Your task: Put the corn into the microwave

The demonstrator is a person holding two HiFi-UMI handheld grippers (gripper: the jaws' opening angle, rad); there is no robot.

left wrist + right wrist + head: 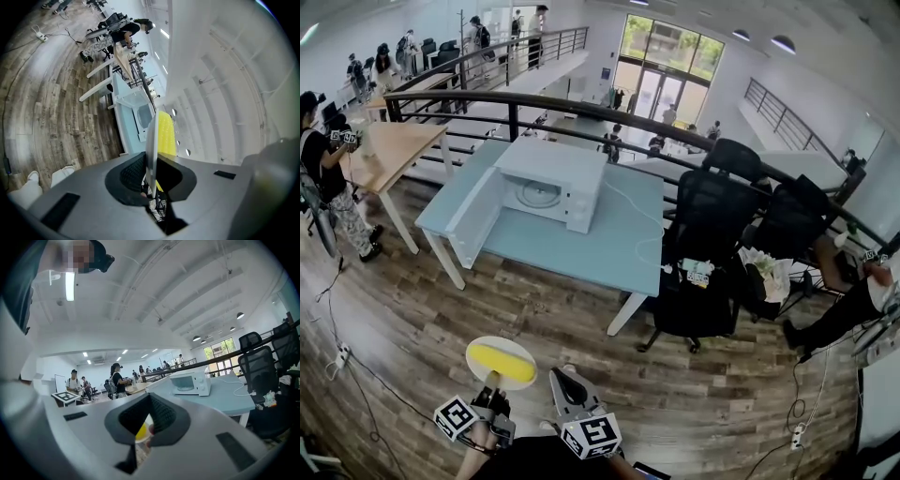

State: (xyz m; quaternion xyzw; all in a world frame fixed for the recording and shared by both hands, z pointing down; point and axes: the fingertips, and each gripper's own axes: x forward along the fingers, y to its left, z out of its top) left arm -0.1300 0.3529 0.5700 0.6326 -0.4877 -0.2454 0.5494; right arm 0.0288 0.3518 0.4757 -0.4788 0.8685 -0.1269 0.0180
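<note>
Left tongs clamp plate with corn | right tongs closed | microwave on table

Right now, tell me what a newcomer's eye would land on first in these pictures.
The bright yellow corn lies on a white plate at the bottom of the head view, and the left gripper is clamped on the plate's rim. Ahead, a white microwave stands on a pale blue table with its door swung open. Black office chairs crowd the table's right side.
</note>
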